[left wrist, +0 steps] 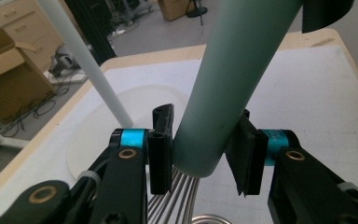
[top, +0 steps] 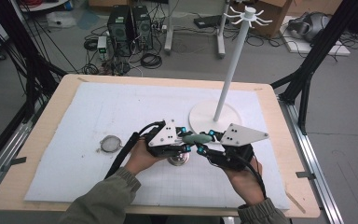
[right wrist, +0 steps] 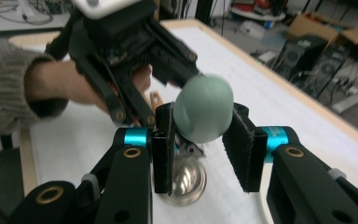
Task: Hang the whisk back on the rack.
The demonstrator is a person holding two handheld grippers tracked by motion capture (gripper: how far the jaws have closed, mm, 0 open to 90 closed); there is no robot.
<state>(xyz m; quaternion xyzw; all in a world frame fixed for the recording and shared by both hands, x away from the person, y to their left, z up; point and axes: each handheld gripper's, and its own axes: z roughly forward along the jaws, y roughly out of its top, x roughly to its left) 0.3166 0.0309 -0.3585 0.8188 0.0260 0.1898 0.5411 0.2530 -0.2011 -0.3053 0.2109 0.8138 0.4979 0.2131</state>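
The table (top: 37, 154) carries a white mat (top: 98, 112) with a stand (top: 214, 119) at its far right. Near the middle the two hands meet over a whisk with a green handle (top: 198, 138), raised off the mat. The handle's long axis runs left to right, level, and each end lies between one gripper's jaws: left gripper (top: 182, 138) at the wire end, right gripper (top: 206, 141) at the rounded butt. Both sets of jaws stand narrowed around the handle, seemingly clamping it. The whisk wires (left wrist: 177, 198) are mostly hidden below the left jaws. A small strainer (top: 110, 143) lies left, apart.
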